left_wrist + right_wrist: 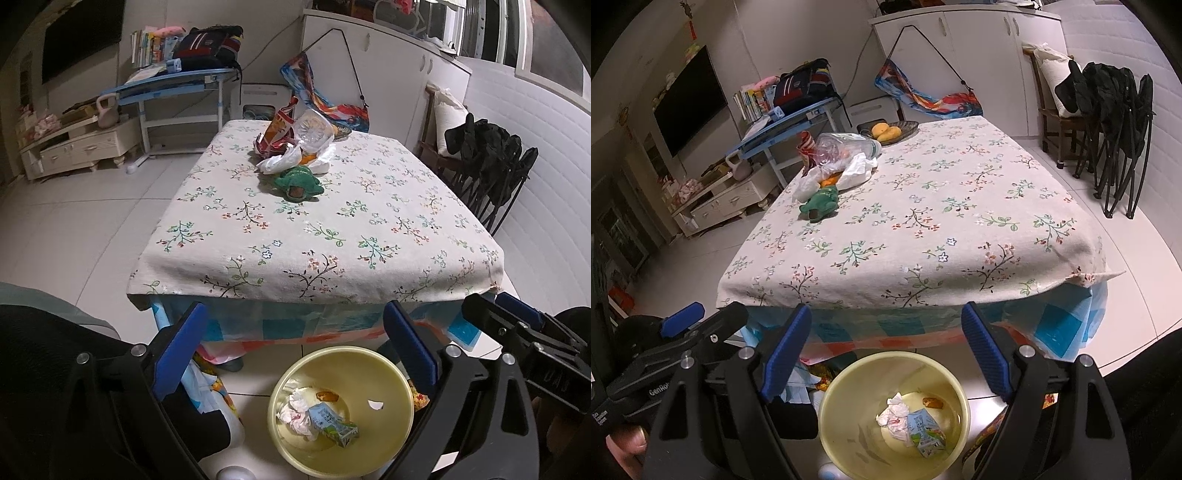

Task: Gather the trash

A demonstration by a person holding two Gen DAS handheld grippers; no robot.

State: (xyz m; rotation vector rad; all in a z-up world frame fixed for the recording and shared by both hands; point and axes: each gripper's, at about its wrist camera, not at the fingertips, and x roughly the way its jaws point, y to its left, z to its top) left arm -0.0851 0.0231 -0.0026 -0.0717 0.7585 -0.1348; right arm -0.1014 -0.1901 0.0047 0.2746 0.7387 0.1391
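Left gripper (295, 354) wide open, empty, above yellow trash bin (391, 373) on floor; bin holds crumpled tissue (295, 410), small carton (334, 424). Right gripper (886, 354) wide open, empty. Trash pile (836, 162), green wrapper (822, 203) on far left of floral tablecloth (942, 221).

A lived-in home's living-dining room: a table under a floral cotton tablecloth (332, 221) at centre; a dark wall-mounted television (689, 99) at nine o'clock above a cream low cabinet (727, 201); a blue child's study desk (173, 83) stacked with books; white tall cupboards (979, 62) at twelve.
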